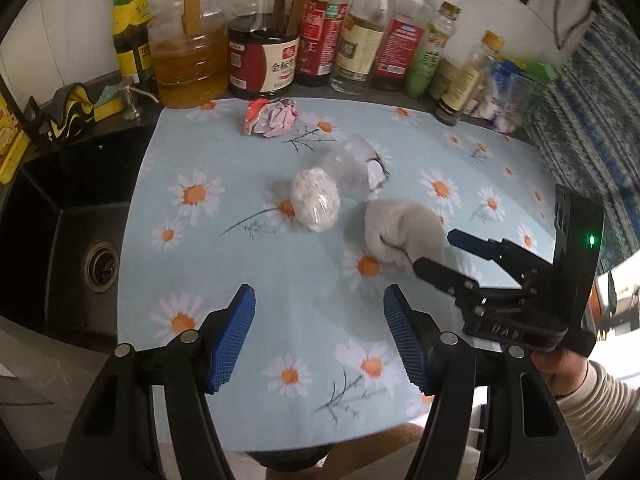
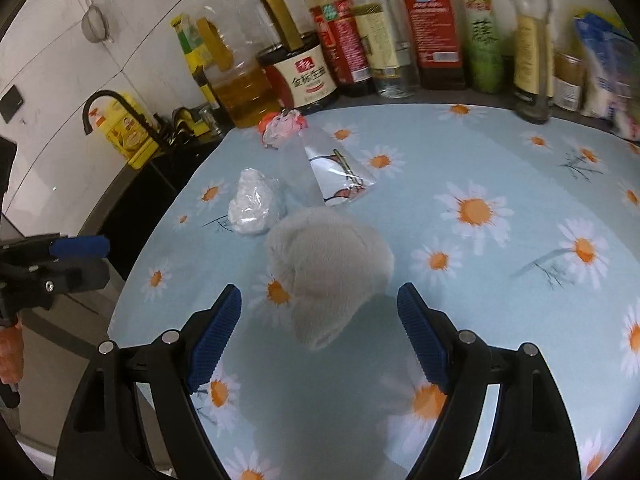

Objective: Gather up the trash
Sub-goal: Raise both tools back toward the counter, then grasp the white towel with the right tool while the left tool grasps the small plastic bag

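Left gripper (image 1: 319, 334): blue-padded jaws apart, nothing between them, poised above the near part of the daisy-print cloth (image 1: 248, 280). Right gripper (image 2: 320, 336): jaws set wide, empty; the grey wad (image 2: 328, 268) lies on the cloth just ahead of the pads and partly between the tips, with no pad pressing on it. In the left view the right gripper (image 1: 434, 250) appears at the right edge, carried by a hand (image 1: 560, 364) in a ribbed sleeve (image 1: 600, 404), its tips at the near side of the grey wad (image 1: 404, 232). In the right view the left gripper (image 2: 80, 258) shows at the left edge, beyond the cloth's border.

Trash on the cloth, from near to far: grey wad; white ball in clear film (image 1: 315, 200), just beside the wad on its left; clear wrapper (image 1: 360, 164), behind these two; crumpled pink-and-white paper (image 1: 272, 117), at the far edge before the bottles. All four lie on the cloth.

Surroundings: a row of bottles (image 1: 320, 32) and an oil jug (image 1: 188, 48) along the back wall; a black sink (image 1: 60, 240) with drain to the left of the cloth; a black tap (image 2: 108, 108) and a yellow box (image 2: 124, 132) beside it
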Available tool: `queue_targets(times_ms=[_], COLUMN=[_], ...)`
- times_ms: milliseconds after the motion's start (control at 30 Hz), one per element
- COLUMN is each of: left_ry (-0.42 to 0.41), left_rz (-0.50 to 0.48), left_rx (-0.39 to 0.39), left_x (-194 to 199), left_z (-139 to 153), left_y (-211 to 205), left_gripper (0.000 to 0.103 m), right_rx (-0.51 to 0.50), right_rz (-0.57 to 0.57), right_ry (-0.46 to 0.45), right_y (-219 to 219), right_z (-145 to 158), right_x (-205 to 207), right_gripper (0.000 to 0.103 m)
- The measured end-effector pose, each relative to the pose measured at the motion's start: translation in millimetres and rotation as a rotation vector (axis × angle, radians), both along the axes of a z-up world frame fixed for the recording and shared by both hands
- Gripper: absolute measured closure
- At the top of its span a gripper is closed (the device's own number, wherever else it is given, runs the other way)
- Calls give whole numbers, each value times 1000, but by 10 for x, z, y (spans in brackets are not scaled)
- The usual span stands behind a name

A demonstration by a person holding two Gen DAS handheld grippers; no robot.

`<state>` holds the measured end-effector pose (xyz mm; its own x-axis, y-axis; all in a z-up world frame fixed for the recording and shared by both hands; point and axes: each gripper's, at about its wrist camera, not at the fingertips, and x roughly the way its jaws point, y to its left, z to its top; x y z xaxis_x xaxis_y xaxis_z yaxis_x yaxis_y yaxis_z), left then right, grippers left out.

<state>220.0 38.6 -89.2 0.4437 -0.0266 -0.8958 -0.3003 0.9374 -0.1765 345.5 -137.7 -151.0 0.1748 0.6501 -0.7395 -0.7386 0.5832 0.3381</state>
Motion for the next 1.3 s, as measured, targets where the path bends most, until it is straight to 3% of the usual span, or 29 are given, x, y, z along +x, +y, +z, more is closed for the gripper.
queue_targets(times_ms=[133,200,267,367,467,867,1000,1300], left_ry=[19,31,42,57,70,121,172,224], left_rz=[38,56,67,84,91,97,95,129], left_rx=[7,12,15,11,11,29,41,63], left_x=[141,213,273,355,435,818,992,1231], left_z=[-54,-83,-117,-164,-210,-415,-579,-784], left_y=[38,58,79,94,96,100,114,198], left_gripper=[38,38,38,39,38,38,38,38], right_rx=[-3,-12,-29,-22,-3,69,89,116], right_rz=[30,56,79,100,111,99,117,132], right_ry=[23,29,29,36,51,90,76,108], right_y=[97,143,182,176,137,-165,-274,-445], right_z=[-73,-115,-157,-190,-200,-55,17,-30], right_x=[124,171,183,200,235,399,398,468], right_gripper=[24,37,56,71,77,80,80,80])
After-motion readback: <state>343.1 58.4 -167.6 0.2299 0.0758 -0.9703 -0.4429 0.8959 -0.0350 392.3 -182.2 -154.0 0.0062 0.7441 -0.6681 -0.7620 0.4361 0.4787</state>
